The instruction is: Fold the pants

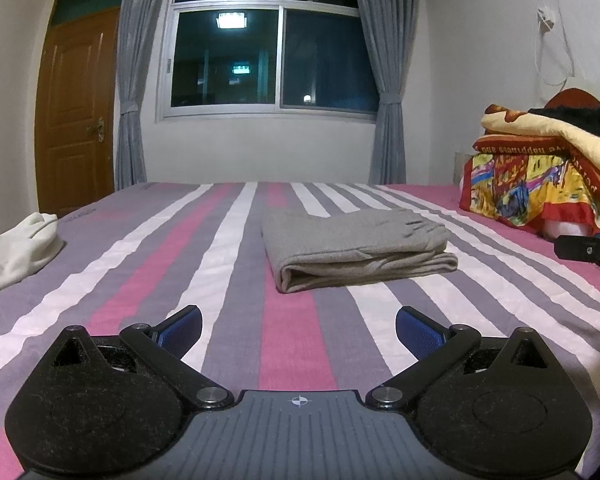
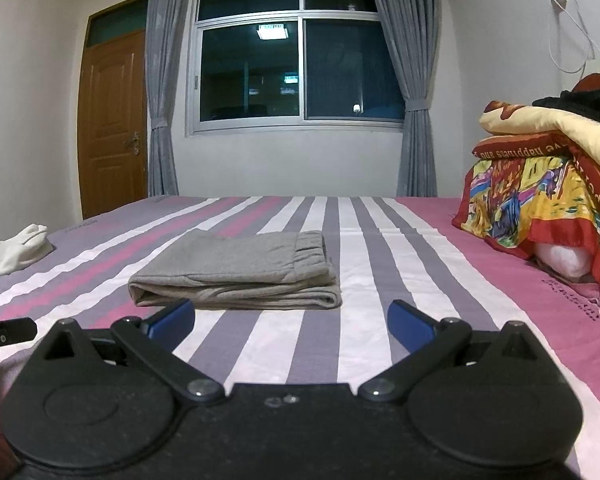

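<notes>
The grey soft cotton pants (image 1: 358,248) lie on the bed with the pink, purple and white striped sheet (image 1: 228,280), already folded into a compact rectangle of several layers, with the elastic waistband (image 2: 310,246) on top at the far right; the folding step looks finished, and I judge the task is at its end or very near it; the left gripper (image 1: 298,330) has its blue pads spread wide and holds nothing, near the pants but apart from them; the right gripper (image 2: 291,318) is also spread wide and empty, just before the bundle's near edge; the next move probably calls only for a light press to flatten the top layer, or a retreat, without disturbing the layers; a white crumpled cloth (image 1: 16,248) lies well apart on the left
</notes>
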### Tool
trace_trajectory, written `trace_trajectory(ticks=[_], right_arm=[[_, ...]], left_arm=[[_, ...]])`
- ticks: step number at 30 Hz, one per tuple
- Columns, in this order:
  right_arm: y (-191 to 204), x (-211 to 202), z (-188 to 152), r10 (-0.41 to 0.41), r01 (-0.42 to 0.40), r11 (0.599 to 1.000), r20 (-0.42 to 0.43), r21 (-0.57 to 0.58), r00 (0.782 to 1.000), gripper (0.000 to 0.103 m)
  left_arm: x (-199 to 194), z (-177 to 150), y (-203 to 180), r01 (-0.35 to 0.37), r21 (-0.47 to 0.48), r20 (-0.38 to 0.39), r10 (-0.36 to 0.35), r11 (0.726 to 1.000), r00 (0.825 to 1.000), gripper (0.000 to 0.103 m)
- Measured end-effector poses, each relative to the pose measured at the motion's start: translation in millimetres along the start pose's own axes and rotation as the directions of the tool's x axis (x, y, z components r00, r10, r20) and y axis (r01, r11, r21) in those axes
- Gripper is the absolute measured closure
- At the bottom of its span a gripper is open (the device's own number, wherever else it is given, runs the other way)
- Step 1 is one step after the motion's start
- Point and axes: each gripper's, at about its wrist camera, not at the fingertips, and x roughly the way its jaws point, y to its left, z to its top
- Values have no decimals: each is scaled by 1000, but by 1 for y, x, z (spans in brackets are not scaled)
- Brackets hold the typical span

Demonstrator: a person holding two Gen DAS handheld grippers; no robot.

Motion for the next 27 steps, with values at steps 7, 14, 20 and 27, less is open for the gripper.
trace_trajectory(ticks=[7,14,20,27], right_arm=[[-2,2,-1,2,-2,1000,-2,-3,1000,0],[-1,1,-1,2,-2,1000,-2,-3,1000,0],[-2,1,-1,3,-3,1000,-2,-5,1000,0],[-3,2,-1,3,-3,1000,-5,-7,1000,0]], left_arm=[[0,0,1,1,-7,4,-1,1000,1000,1],[1,0,0,3,-4,3,-3,1000,1000,1],[1,1,1,3,-5,3,-3,1000,1000,1],[1,0,1,3,-6,2,-3,1000,1000,1]])
